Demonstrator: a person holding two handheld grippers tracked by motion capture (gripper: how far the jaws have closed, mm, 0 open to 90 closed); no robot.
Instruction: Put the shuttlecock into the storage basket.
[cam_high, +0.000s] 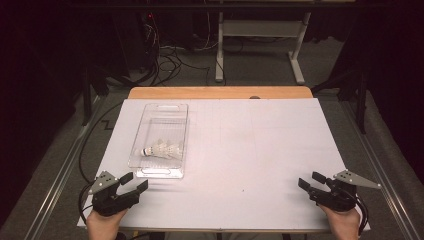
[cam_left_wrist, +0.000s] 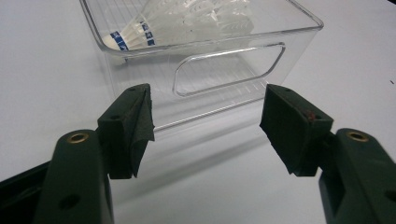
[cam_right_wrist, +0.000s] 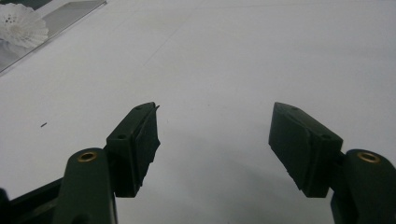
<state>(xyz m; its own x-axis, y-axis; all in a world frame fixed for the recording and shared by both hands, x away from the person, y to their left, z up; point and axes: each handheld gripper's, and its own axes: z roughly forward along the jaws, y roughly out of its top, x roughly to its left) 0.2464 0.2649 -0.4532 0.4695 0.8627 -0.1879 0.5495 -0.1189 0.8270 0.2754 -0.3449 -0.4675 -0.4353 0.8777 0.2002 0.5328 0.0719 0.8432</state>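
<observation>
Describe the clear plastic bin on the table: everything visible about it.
The clear plastic bin is a long rectangular box of transparent, hard-looking plastic with a ribbed floor, rounded corners and a slot handle cut into each short end. It sits upright and open-topped on the left half of the white table, long side running away from the person. White feather shuttlecocks lie inside toward its near end, one with a blue-banded cork. The left gripper hovers open just short of its near end, not touching.
</observation>
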